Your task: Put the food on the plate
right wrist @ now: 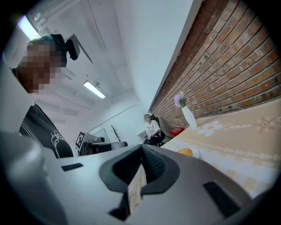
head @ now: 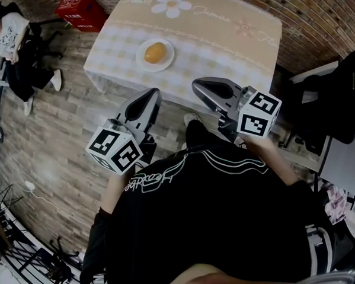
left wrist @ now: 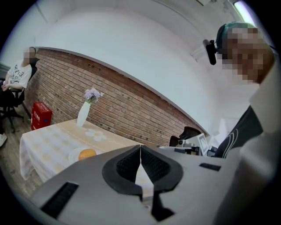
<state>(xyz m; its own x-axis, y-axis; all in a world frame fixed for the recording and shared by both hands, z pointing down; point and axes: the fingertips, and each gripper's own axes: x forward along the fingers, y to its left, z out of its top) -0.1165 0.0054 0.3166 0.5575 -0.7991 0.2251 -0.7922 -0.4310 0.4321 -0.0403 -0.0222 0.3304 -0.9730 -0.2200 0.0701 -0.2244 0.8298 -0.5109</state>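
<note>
Underfoot is a plank floor (head: 53, 138), grey-brown, with a dark chair (head: 340, 99) off to the right. Ahead stands a small table (head: 229, 58) under a beige checked cloth (head: 196, 18) printed with a white daisy. On the near left part of the table is a white plate (head: 141, 60), and the food (head: 155, 52), a round orange piece, lies in the middle of it. A white vase (left wrist: 83, 114) of pale purple flowers stands at the table's far edge. Behind that is a brick wall (left wrist: 131, 110). To the left, past the table, a red crate (head: 81, 10) sits on the floor, and a person (head: 11, 35) sits on a chair near it.

Both tools are held side by side in front of the wearer's chest and aim at the table, their marker cubes (head: 114, 150) toward the body. The left gripper (head: 151, 94) stops short of the table's near edge, its jaws pressed together on nothing. The right gripper (head: 198, 86) reaches to about that edge, its jaws likewise closed and empty. Both are well apart from the plate.
</note>
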